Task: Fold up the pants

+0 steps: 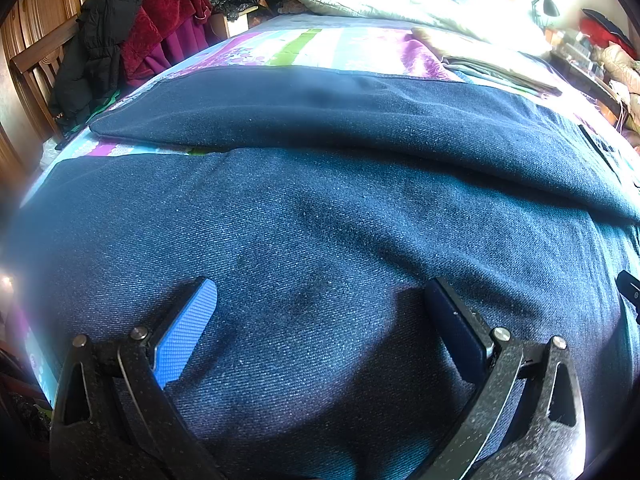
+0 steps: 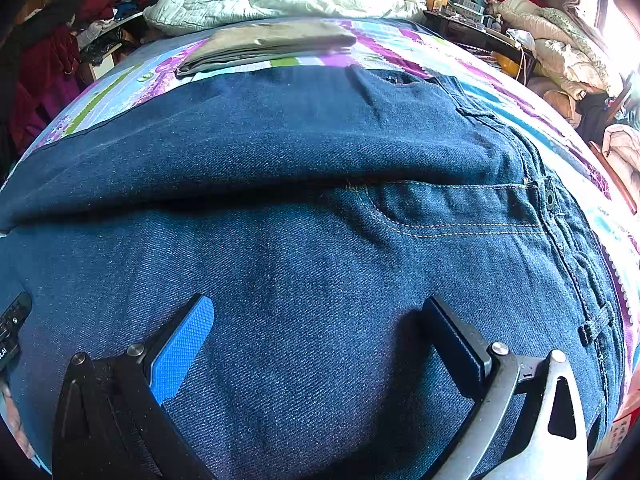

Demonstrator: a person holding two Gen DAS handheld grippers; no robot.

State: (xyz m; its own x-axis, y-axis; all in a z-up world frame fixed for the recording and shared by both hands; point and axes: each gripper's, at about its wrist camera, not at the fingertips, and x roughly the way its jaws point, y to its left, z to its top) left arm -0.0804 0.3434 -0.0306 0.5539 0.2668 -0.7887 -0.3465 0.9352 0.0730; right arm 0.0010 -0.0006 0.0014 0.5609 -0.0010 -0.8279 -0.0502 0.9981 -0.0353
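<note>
Across the bed (image 2: pixel 132 76) with its striped sheet lie the jeans (image 2: pixel 320 220), spread flat. Left gripper (image 1: pixel 320 300) and right gripper (image 2: pixel 320 316) both point low over the denim, fingers wide apart, holding nothing.

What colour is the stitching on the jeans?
Tan-orange stitching on dark blue jeans, clearest in the right wrist view.
</note>
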